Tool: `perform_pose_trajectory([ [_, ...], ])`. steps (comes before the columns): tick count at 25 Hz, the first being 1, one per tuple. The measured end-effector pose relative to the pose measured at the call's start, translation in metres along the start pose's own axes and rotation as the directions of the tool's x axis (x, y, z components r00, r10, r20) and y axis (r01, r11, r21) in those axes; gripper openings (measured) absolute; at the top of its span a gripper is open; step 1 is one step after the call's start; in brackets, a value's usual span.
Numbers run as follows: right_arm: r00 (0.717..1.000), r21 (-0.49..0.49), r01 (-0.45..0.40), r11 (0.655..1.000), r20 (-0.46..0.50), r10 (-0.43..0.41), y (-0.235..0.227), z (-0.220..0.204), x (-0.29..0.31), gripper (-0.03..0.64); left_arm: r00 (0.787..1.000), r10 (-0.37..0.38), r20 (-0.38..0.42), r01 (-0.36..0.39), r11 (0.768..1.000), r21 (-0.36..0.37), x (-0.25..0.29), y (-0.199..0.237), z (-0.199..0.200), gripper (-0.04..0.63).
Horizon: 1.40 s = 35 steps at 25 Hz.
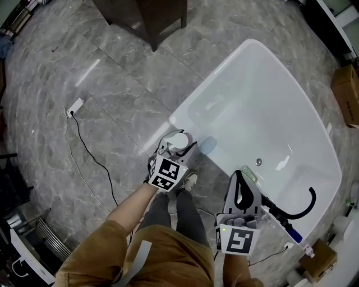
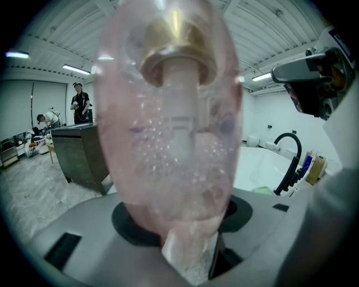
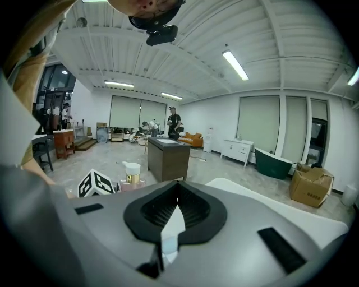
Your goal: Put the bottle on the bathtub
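A pink translucent bottle (image 2: 168, 129) with a gold collar and white cap fills the left gripper view. My left gripper (image 2: 185, 235) is shut on its lower body. In the head view the bottle (image 1: 182, 138) is held by the left gripper (image 1: 177, 148) just off the near corner of the white bathtub (image 1: 208, 84), above the floor. My right gripper (image 1: 240, 178) hovers over the tub's near rim, jaws shut with nothing between them (image 3: 173, 218). The right gripper view shows the bottle (image 3: 132, 175) at the left, beside the left gripper's marker cube.
A black curved faucet (image 1: 305, 204) stands on the tub's near right end, with a green item (image 1: 251, 175) on the rim. A dark wooden cabinet (image 1: 148, 17) is at the back. A power strip (image 1: 74, 106) with cable lies on the marble floor. Cardboard boxes (image 1: 346, 89) are at the right.
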State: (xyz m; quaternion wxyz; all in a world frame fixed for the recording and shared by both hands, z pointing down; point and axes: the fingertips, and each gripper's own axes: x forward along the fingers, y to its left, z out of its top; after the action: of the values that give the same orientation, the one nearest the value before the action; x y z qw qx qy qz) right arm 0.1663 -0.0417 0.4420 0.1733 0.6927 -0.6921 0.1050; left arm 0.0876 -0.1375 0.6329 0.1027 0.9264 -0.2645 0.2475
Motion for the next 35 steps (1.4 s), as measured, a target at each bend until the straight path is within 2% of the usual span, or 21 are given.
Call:
perform_pose_trajectory([
  [11, 0.999, -0.005, -0.026, 1.0, -0.025, 0.026, 0.003, -0.036, 0.032, 0.005, 1.0, 0.008, -0.003, -0.008, 1.0, -0.015, 0.053, 0.014, -0.04, 0.235],
  [22, 0.999, 0.012, -0.024, 1.0, -0.044, 0.025, -0.013, -0.068, 0.05, 0.005, 1.0, 0.015, 0.023, -0.015, 1.0, 0.007, 0.086, 0.015, -0.046, 0.235],
  [35, 0.999, 0.009, -0.041, 0.999, -0.012, 0.042, -0.02, -0.076, 0.075, 0.005, 0.998, 0.025, 0.049, -0.027, 0.999, 0.031, 0.108, 0.021, -0.047, 0.235],
])
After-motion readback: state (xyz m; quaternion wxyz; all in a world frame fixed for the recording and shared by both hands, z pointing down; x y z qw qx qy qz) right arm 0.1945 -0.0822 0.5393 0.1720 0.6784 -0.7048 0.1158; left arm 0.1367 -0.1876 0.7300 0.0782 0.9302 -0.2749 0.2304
